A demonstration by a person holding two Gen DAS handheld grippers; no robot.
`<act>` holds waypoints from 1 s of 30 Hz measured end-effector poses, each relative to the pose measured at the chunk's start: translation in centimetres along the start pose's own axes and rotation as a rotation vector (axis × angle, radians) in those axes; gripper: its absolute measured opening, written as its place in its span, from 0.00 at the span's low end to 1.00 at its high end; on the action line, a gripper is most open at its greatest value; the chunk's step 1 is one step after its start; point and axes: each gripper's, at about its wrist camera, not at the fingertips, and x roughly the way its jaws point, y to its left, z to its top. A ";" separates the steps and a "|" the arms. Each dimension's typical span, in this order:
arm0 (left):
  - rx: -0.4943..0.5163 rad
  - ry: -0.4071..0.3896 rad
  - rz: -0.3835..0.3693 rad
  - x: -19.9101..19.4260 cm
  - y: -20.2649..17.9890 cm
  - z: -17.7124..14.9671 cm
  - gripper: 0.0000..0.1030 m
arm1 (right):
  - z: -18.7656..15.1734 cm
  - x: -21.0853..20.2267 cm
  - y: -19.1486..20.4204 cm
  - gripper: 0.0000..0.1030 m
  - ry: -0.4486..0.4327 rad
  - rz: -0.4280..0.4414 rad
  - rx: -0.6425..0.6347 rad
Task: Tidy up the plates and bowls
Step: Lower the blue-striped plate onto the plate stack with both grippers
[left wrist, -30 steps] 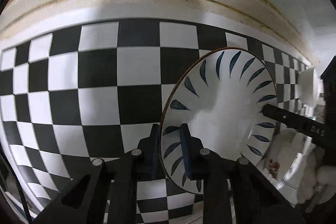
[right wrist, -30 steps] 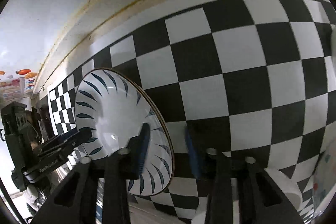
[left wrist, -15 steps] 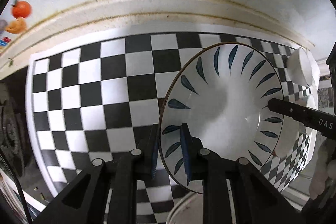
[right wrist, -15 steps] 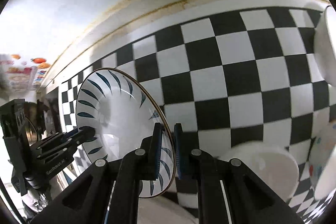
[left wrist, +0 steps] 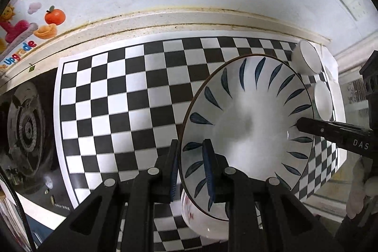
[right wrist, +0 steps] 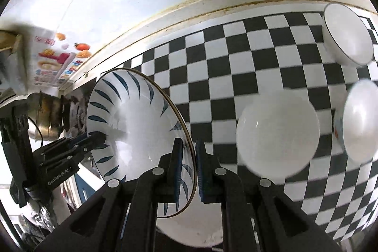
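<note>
From the left wrist view, the left gripper (left wrist: 191,169) has its fingers (left wrist: 209,171) pinched tight on the near rim of a leaf-patterned plate (left wrist: 248,124), one finger on the white inner face and the other behind the rim. The plate hangs in the air above the checkered surface (left wrist: 122,105), tilted on edge, and across its far rim the black tip of the right gripper (left wrist: 307,128) clamps on as well. Beneath the plate a flowered bowl (left wrist: 189,209) peeks out, and two small white bowls (left wrist: 307,58) sit at the far right of the mat. From the right wrist view, the right gripper (right wrist: 189,164) shows the same story: its fingers (right wrist: 177,167) are closed narrow on the plate (right wrist: 132,124) rim, with the left gripper (right wrist: 94,137) biting the opposite edge. A plain white bowl (right wrist: 276,134) rests on the mat just beside, a floral-edged one (right wrist: 359,119) further right, a dark-rimmed one (right wrist: 347,34) at the back, and a large white dish (right wrist: 193,226) lies below the plate. I would say the step in hand is carrying the plate, two-handed, toward wherever the plates belong. The next move seems to call for both hands travelling together at matching pace, levelling the plate and lowering it squarely before either grip lets go; a lopsided release could let it slide or knock a bowl.
</note>
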 end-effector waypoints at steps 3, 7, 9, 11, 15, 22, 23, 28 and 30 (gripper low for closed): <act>0.010 0.006 -0.001 -0.4 -0.4 -1.4 0.17 | -2.2 -1.2 -0.4 0.12 -0.004 0.010 -0.001; 0.023 0.026 -0.007 -0.1 -1.0 -3.0 0.17 | -5.4 -1.2 -0.8 0.12 0.005 0.022 0.018; 0.027 0.040 -0.006 0.4 -1.3 -3.7 0.17 | -6.8 -1.0 -1.3 0.12 0.015 0.024 0.029; 0.029 0.060 -0.009 1.1 -1.6 -4.5 0.17 | -8.2 -0.6 -2.0 0.12 0.028 0.025 0.042; 0.040 0.106 -0.014 2.8 -2.4 -6.2 0.17 | -10.3 0.6 -3.6 0.12 0.057 0.021 0.071; 0.043 0.183 -0.004 6.5 -3.2 -8.6 0.17 | -13.3 3.3 -6.3 0.12 0.112 0.003 0.118; 0.043 0.191 -0.001 6.9 -3.2 -8.8 0.17 | -13.5 3.6 -6.5 0.12 0.117 -0.001 0.121; 0.048 0.225 0.022 8.8 -3.5 -9.6 0.17 | -14.1 5.4 -7.4 0.12 0.140 -0.026 0.129; 0.046 0.233 0.027 9.4 -3.6 -9.8 0.17 | -14.1 5.9 -7.7 0.12 0.146 -0.035 0.129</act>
